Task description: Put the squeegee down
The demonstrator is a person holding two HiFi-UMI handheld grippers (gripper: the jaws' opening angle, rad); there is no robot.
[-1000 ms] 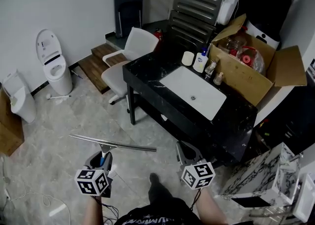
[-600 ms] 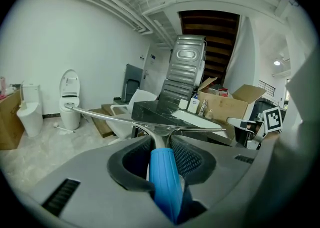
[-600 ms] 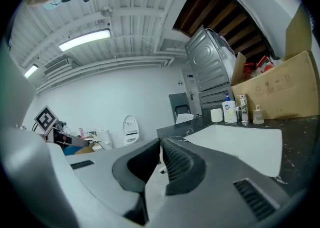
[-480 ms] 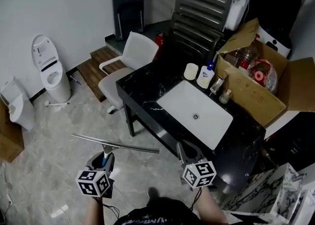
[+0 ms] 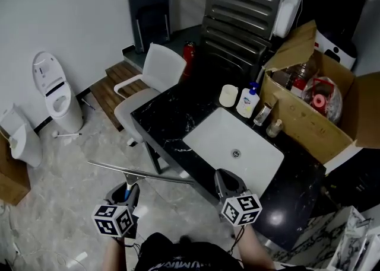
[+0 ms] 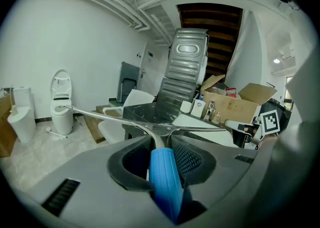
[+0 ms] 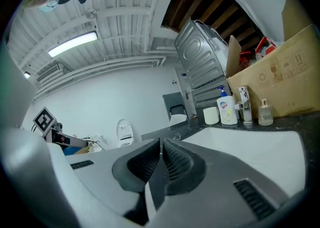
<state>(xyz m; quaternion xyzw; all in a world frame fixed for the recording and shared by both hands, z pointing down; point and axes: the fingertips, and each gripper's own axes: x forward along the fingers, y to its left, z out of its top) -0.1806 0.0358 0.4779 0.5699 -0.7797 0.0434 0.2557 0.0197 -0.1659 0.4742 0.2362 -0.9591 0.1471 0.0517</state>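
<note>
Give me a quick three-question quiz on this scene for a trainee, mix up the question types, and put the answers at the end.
1. True or false: the squeegee already lies on the black countertop.
2. Which gripper grips the squeegee's blue handle? A: left gripper. B: right gripper. C: neither.
3. What is between the right gripper's jaws?

Key
1. False. It is held in the air, its blade crosswise in front of the person.
2. A.
3. Nothing. The jaws are closed together and empty.
</note>
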